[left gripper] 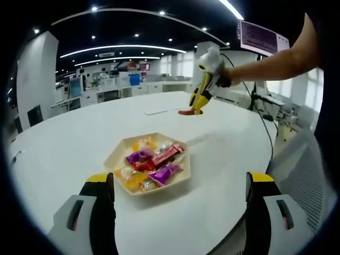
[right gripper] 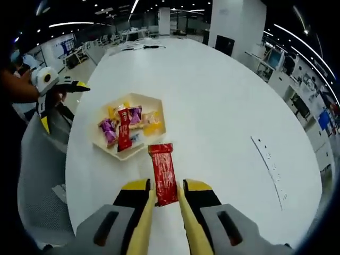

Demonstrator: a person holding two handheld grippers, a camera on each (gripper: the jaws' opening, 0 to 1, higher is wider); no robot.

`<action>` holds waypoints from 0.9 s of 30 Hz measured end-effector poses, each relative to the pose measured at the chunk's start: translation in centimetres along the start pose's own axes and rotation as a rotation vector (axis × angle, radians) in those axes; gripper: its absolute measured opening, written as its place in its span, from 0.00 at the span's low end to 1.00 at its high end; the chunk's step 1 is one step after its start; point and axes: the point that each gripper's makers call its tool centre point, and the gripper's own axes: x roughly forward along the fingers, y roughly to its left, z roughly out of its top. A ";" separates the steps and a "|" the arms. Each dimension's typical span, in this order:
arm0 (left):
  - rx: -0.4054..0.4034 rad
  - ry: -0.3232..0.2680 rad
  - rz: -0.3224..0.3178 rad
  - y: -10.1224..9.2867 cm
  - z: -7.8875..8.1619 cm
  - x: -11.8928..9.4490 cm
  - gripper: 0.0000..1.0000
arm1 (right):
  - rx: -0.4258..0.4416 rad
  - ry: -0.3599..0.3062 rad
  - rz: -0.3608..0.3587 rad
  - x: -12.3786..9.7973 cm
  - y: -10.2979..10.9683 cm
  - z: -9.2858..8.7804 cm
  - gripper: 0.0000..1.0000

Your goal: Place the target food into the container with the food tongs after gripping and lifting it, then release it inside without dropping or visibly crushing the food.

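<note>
One red snack bar (right gripper: 163, 173) – long flat wrapper, pinched at its near end between the right gripper (right gripper: 166, 197) jaws, which are closed down to the wrapper's width; the far end sticks out forward over the white table (right gripper: 228, 106), just short of the tray rim. In the left gripper view the same bar (left gripper: 186, 111) shows as a small red sliver hanging from the right gripper (left gripper: 197, 106) well above the tabletop, far right of the tray, with a person's bare forearm (left gripper: 276, 58) behind it. One tray (right gripper: 158, 139) – cream, hexagonal, shallow, sitting on the table left of centre in the right gripper view; in the left gripper view the tray (left gripper: 114, 154) is near, between the two jaws. Contents are a loose pile of wrapped sweets: at least two purple, one or two red bars, several yellow and a few pale ones – exact count cannot be told, they overlap. Left gripper (left gripper: 178, 186): jaws spread wide, holding nothing, touching nothing, hovering on the near side of the tray; it also shows at the far left of the right gripper view (right gripper: 64, 90), held in a hand, off the table edge over a grey mesh chair (right gripper: 37, 175). Background is an open office with desks and ceiling light strips.
</note>
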 end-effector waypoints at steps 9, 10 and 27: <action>0.010 -0.015 -0.003 -0.1 0.3 -0.1 0.99 | -0.039 0.026 -0.046 -3.9 -1.3 3.0 0.23; 0.010 -0.016 -0.001 -0.1 0.3 -0.1 0.99 | -0.043 0.029 -0.048 -4.2 -1.3 3.2 0.23; 0.032 -0.038 -0.001 -0.2 0.8 -0.4 0.99 | -0.081 0.041 -0.077 -5.5 -0.2 5.2 0.23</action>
